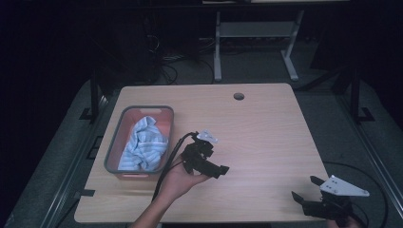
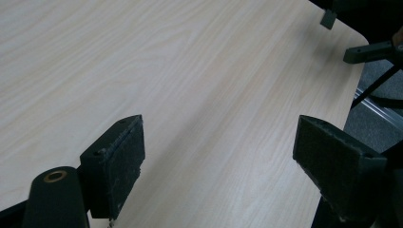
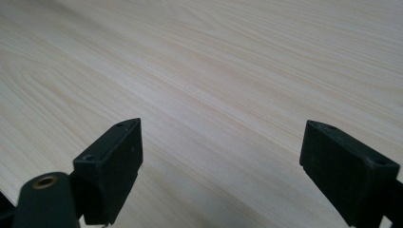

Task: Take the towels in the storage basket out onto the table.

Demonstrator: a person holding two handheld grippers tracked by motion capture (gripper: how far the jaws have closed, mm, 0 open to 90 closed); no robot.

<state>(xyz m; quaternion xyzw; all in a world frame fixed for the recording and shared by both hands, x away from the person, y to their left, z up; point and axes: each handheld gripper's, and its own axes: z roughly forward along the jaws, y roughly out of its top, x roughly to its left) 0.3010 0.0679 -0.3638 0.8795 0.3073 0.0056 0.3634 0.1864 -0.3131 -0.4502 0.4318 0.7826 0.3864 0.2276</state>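
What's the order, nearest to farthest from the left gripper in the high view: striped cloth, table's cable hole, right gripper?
From the left gripper:
1. Striped cloth, in the grey-rimmed basket to its left.
2. Cable hole, at the table's far edge.
3. Right gripper, at the near right corner.

This looks like a lab or test room, though the dark surroundings leave it uncertain: a bare wooden desk (image 1: 256, 128) with a cable hole (image 1: 239, 96), tangled cables (image 1: 166, 61) on grey carpet, and another desk's metal frame (image 1: 256, 38) behind.
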